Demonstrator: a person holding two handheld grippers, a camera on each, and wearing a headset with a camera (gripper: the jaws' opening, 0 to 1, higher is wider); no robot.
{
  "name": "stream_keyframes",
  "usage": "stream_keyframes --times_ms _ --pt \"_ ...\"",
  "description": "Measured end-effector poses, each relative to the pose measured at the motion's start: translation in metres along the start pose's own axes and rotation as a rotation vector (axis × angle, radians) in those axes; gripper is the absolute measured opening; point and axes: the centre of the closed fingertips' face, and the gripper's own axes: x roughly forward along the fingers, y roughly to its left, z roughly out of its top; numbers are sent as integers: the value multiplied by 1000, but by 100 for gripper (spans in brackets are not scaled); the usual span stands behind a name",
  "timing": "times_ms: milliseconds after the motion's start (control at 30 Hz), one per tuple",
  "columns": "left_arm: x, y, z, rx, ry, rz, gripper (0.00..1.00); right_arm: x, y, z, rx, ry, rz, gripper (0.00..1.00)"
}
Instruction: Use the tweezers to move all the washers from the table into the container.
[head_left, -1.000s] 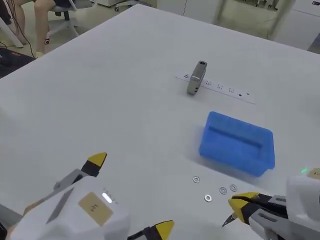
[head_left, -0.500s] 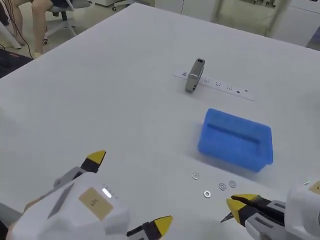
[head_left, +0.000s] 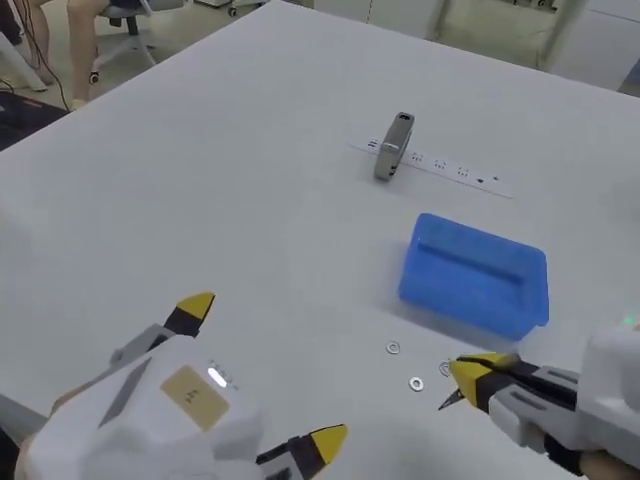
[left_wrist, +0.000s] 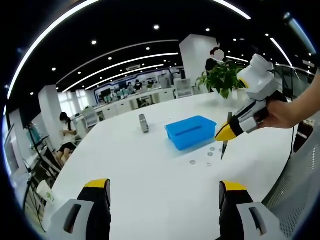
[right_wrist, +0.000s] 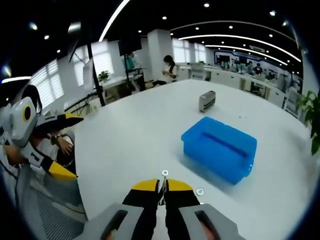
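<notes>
Three small metal washers lie on the white table: one (head_left: 393, 348), a second (head_left: 416, 383) and a third (head_left: 445, 368) beside my right gripper's yellow tips. My right gripper (head_left: 475, 372) is shut on thin tweezers (head_left: 447, 401), whose tip hangs just right of the washers. In the right gripper view the tweezers (right_wrist: 161, 187) run out between the shut jaws toward a washer (right_wrist: 165, 172). The blue container (head_left: 475, 275) stands just beyond the washers. My left gripper (head_left: 260, 372) is open at the near left, holding nothing.
A white power strip (head_left: 455, 172) with a grey adapter (head_left: 393, 146) plugged in lies beyond the container. The table (head_left: 200, 180) stretches wide and bare to the left. Office chairs and a seated person are at the far left corner.
My right gripper has moved forward with the tweezers, bringing the tip closer to the washers and covering one of them. The left gripper has hardly moved; the head camera shifted slightly.
</notes>
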Motion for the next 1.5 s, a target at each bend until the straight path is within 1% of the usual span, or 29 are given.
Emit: stream_keyframes --times_ms 100,200,333,400,500,667,800,867,900,1067,1200,1233,1300,1367,1500 --pt "0 0 0 -1 -1 0 92 6 -4 11 -19 -27 -12 1" --pt "0 0 0 -3 -1 0 92 11 -7 18 -12 -39 -17 2" --pt "0 -1 0 -1 1 -4 93 20 -9 23 -12 -46 -21 2" --pt "1 -2 0 -5 4 -10 94 24 -9 26 -11 -48 -17 2" --pt "1 -2 0 -11 4 -15 96 30 -11 28 -18 -51 -16 2" --pt "2 -4 -1 -15 8 -23 99 44 -12 35 0 -62 -5 2" --pt "3 -5 -3 -18 20 -28 99 52 -9 33 -19 -52 1 2" --pt "3 -5 -2 -15 16 -29 99 55 -8 32 -16 -47 8 2" --pt "3 -5 -2 -15 17 -30 99 58 -8 30 -16 -36 14 2" --pt "3 -5 -3 -15 22 -31 99 66 -11 25 -16 -23 12 2" --pt "3 -4 -3 -21 19 -25 99 70 -13 23 -25 -16 4 2" --pt "3 -4 -4 -24 22 -25 99 71 -14 22 -16 -14 5 2" --pt "3 -4 -3 -22 20 -26 99 72 -13 22 -5 -14 11 2" --pt "4 -4 -4 -19 28 -26 99 74 -11 21 -14 -9 12 2" --pt "4 -4 -4 -18 29 -25 99 74 -10 21 -27 -7 10 2"
